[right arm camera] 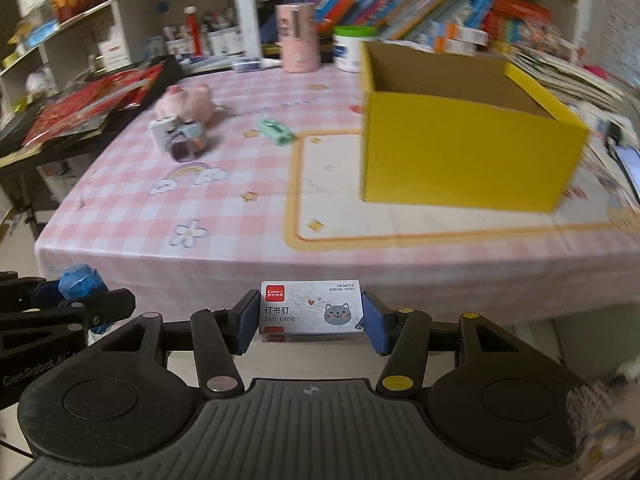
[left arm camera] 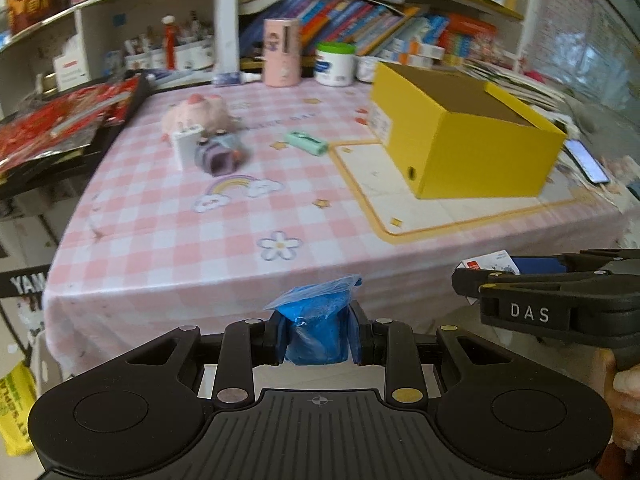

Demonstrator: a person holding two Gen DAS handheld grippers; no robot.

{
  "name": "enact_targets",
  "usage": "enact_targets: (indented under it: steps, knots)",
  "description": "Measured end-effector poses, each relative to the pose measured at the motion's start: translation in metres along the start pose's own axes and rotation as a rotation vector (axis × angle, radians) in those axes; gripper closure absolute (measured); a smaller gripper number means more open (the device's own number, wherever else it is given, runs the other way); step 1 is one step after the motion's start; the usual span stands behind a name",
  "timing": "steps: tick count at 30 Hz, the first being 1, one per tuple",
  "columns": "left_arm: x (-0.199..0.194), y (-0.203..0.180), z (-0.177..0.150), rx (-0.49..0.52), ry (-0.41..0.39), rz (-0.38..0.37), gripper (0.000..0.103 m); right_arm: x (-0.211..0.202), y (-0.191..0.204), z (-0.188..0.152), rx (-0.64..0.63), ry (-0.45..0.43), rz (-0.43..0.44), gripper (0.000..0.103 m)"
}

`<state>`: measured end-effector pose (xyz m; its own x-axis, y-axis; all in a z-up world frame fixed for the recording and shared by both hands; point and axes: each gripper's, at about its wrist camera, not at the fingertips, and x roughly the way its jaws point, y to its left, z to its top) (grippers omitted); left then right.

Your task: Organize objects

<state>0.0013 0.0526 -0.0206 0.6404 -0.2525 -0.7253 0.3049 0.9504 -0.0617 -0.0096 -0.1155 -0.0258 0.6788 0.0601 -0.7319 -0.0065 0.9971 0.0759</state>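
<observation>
My left gripper [left arm camera: 316,336] is shut on a blue wrapped roll [left arm camera: 316,320], held in front of the table's near edge. My right gripper [right arm camera: 311,320] is shut on a small staple box [right arm camera: 311,312] with a cat picture, also short of the near edge. Each gripper shows in the other's view: the right one at the right [left arm camera: 520,292], the left one at the left [right arm camera: 72,304]. An open yellow box [left arm camera: 464,136] stands on the right of the table; it also shows in the right wrist view [right arm camera: 468,152], with nothing visible inside.
On the pink checked tablecloth [left arm camera: 180,232] lie a pink plush pig [left arm camera: 198,114], a white block [left arm camera: 186,146], a purple toy [left arm camera: 218,154] and a green tube [left arm camera: 306,143]. A pink cylinder [left arm camera: 282,52] and white jar [left arm camera: 335,64] stand at the back. A phone [left arm camera: 588,160] lies right.
</observation>
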Motion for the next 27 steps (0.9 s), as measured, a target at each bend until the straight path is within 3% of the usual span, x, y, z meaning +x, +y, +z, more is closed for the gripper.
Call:
enact_targets:
  steps: [7,17,27]
  knots:
    - [0.002,-0.015,0.003,0.053,-0.007,-0.056,0.076,-0.012,-0.023,-0.007,0.084,0.005,-0.081,0.052]
    - [0.015,-0.039,0.013,0.094,-0.003,-0.111,0.076,-0.018,-0.046,-0.013,0.116,0.01,-0.13,0.052]
    - [0.029,-0.08,0.025,0.196,0.002,-0.182,0.076,-0.026,-0.091,-0.019,0.226,0.008,-0.208,0.052]
